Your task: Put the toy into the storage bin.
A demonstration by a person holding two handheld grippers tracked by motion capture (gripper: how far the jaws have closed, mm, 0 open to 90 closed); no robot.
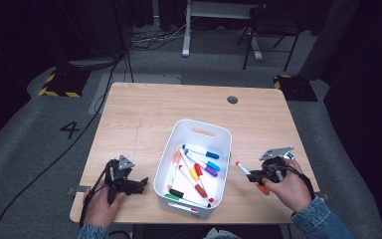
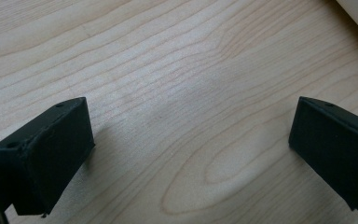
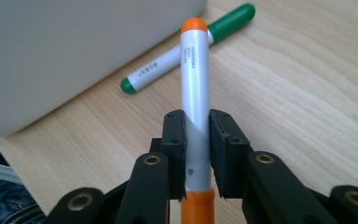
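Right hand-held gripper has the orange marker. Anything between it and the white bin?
Nothing visible. The right hand-held gripper is shut on the orange marker, just right of the bin; only bare table lies between, and the bin's top is open. A green marker lies beside the bin.

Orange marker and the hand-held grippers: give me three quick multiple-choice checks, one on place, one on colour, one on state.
1. Where is the white bin? A between the two hand-held grippers; B at the table's far edge; C on the floor.
2. Cap colour of the marker on the table beside the bin? A green; B blue; C black.
3. The left hand-held gripper is: A open, holding nothing; B shut on a marker; C shut on the bin.

A: a gripper sits either side.
A: green marker.
A: jaws apart over bare table.
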